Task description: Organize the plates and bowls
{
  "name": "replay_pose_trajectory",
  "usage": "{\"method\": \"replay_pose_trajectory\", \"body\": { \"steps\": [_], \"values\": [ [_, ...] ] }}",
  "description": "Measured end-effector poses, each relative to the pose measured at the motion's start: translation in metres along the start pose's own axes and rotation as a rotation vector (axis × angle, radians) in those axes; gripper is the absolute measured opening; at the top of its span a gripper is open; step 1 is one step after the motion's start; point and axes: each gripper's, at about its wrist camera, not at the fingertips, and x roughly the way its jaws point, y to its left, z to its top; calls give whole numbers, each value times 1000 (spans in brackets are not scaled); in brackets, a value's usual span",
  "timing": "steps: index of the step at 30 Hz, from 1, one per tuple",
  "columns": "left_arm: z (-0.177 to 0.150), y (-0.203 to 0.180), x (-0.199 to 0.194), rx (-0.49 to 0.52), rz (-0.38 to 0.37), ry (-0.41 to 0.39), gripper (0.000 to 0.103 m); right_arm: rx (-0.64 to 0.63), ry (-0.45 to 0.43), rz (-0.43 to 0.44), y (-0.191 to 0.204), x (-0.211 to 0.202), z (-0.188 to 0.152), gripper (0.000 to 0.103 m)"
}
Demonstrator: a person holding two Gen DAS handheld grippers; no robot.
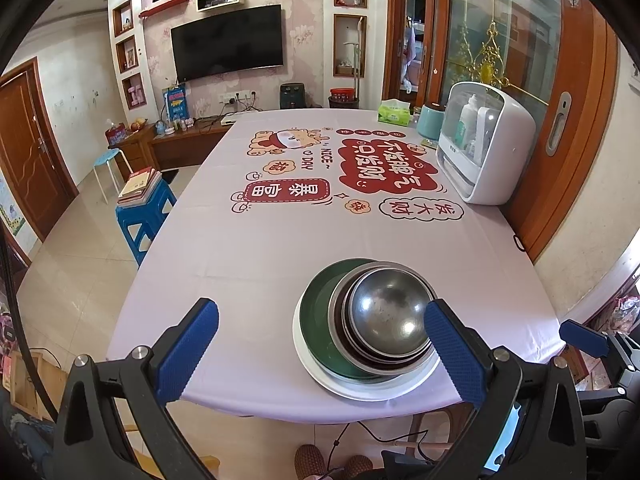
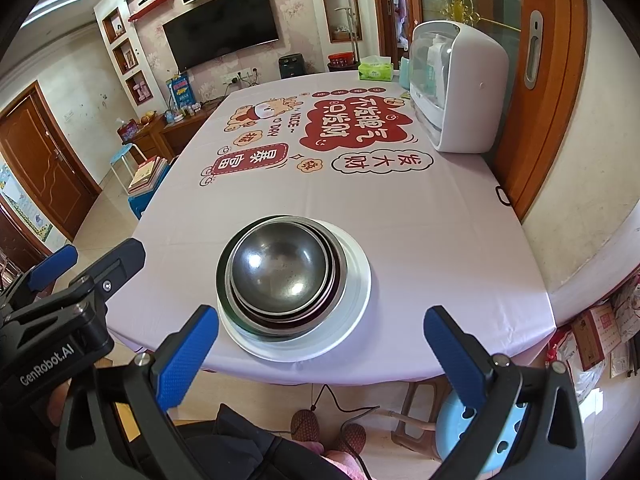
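**A:** The left tongs (image 1: 322, 344) and the right tongs (image 2: 322, 350) both stand spread wide with nothing between their blue pads, held back from the near edge of the worktop (image 1: 256, 236). Neither touches the crockery.

**B:** And the crockery itself?

**A:** One nested stack close to the worktop's near edge. A white plate (image 2: 352, 276) lies at the bottom, a green plate (image 1: 316, 320) on it, then steel bowls, the top bowl (image 2: 280, 268) open side up. From the left wrist view the upper pieces sit off-centre, pushed toward the right of the green plate; how many bowls are nested cannot be told exactly.

**B:** So is the job finished?

**A:** It looks largely stacked, judging by how things lie, though whether the stack is meant to go elsewhere, perhaps toward the white cabinet (image 2: 460, 88) at the far right, cannot be told.

**B:** What might go wrong from here?

**A:** Three things, likely. The stack is near the edge, so a nudge from either tongs could slide the white plate toward the drop. The tablecloth (image 1: 280, 208) looks smooth, which would help it slide. And the bowls are rounded polished steel: pads closing on a rim at an angle could slip off, or tip the off-centre upper pieces against the green plate.
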Motion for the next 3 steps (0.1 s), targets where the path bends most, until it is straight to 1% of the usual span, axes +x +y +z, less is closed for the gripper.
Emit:
{"method": "replay_pose_trajectory", "body": {
  "steps": [3],
  "values": [
    [-1, 0, 2, -1, -8, 2, 102, 0, 0, 0, 0, 0, 0, 103]
  ]
}}
